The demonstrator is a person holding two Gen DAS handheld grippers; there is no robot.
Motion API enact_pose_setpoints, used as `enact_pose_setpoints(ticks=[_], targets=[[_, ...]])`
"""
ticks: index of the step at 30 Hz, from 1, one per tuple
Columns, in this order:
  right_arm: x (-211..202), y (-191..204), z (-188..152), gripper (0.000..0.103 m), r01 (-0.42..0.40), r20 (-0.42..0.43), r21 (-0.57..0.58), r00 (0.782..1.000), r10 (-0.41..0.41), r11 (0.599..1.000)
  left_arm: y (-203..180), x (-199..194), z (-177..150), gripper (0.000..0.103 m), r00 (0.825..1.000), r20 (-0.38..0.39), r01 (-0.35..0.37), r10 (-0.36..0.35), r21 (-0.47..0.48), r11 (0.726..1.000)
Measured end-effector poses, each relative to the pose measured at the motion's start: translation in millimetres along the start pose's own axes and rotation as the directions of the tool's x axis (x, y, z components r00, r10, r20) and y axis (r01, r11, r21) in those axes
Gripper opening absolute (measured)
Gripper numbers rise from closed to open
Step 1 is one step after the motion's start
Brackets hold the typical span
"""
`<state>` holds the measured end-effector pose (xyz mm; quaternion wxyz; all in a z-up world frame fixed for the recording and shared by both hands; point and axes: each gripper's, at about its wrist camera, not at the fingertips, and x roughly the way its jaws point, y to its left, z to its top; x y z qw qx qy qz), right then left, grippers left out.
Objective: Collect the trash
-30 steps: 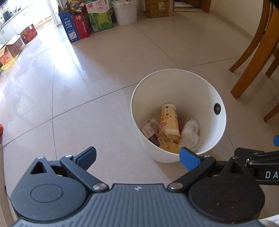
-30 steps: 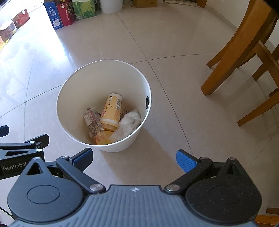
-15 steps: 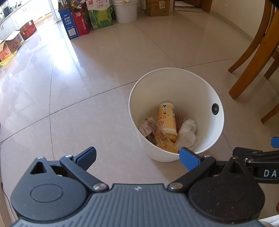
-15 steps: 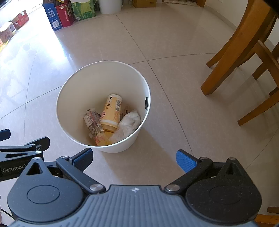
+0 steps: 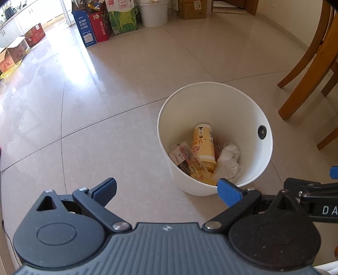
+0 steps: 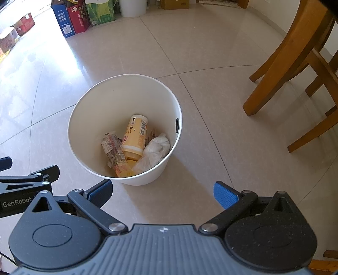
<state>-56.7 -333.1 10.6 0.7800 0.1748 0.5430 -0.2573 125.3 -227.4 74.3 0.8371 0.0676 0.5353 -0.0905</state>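
Note:
A white bin [image 5: 211,101] [image 6: 118,93] stands on the tiled floor. Inside lie a yellow cup [image 5: 203,143] [image 6: 135,135], a crumpled snack wrapper [image 5: 186,157] [image 6: 114,150] and a white plastic bag [image 5: 229,160] [image 6: 156,150]. My left gripper [image 5: 166,189] hovers above the floor in front of the bin, open and holding nothing. My right gripper [image 6: 162,191] hangs just in front of the bin, also open and holding nothing. Each view shows part of the other gripper at its edge.
Wooden chair legs [image 5: 304,69] [image 6: 274,69] stand to the right of the bin. Cartons and bags [image 5: 99,23] [image 6: 74,17] and a white bucket [image 5: 152,12] line the far wall. Cardboard boxes [image 5: 14,50] sit at far left.
Both grippers have drawn back and risen slightly, so the bin looks a little smaller and farther away. Jaws stay open; the trash in the bin has not moved.

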Motion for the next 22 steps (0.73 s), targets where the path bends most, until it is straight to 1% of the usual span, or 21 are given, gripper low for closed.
enact_pose_setpoints(ticks=[9,22], targets=[[-0.5,-0.7,1.6,0.103,-0.005,0.003,0.007,1.000,0.005,1.000,-3.7,0.2,1.6,0.101,1.000,0.001,-0.004,0.004,0.007,1.000],[1.1,-1.1,0.3,0.103,-0.009,0.001,-0.003,1.000,0.009,1.000,-6.5,1.4,3.4,0.101,1.000,0.005,0.008,-0.008,0.005,1.000]])
